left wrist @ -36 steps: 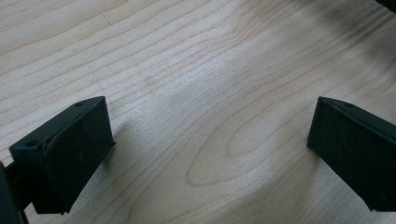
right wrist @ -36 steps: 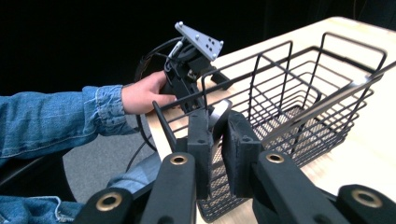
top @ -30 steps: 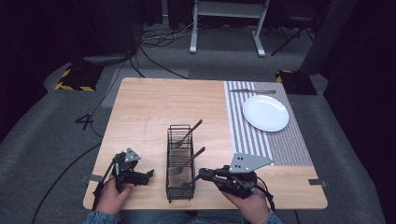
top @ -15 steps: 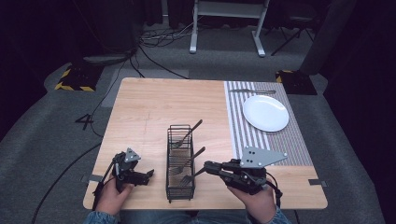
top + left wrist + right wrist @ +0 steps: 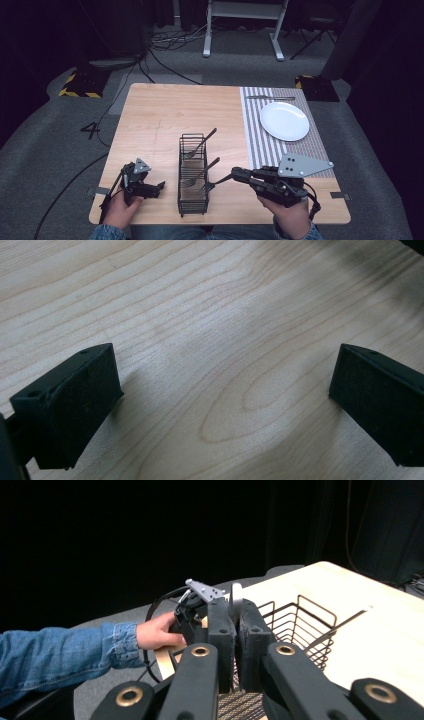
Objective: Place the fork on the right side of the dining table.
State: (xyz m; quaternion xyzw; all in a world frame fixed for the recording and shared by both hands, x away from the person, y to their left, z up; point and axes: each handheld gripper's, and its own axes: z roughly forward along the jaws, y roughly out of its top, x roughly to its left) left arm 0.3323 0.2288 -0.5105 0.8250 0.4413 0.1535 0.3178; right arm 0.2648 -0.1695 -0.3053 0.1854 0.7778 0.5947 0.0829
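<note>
A black wire basket [image 5: 193, 200] stands near the table's front edge with several metal utensils leaning in it. My right gripper [image 5: 234, 175] points left at the basket's right side and is shut on the handle of one utensil [image 5: 214, 183], whose head hangs by the basket's rim. In the right gripper view the jaws [image 5: 235, 612] pinch the pale handle end [image 5: 235, 596] above the basket [image 5: 300, 617]. My left gripper [image 5: 160, 186] rests low on the wood left of the basket, open, with bare table between its pads [image 5: 75, 400].
A white plate [image 5: 284, 121] lies on a striped placemat [image 5: 260, 145] at the right, with a knife [image 5: 270, 97] at the mat's far end. The left hand and its denim sleeve [image 5: 60, 650] appear beyond the basket in the right gripper view.
My right gripper has risen and drawn back to the right, bringing the utensil up and away from the basket. The left gripper has stayed put.
</note>
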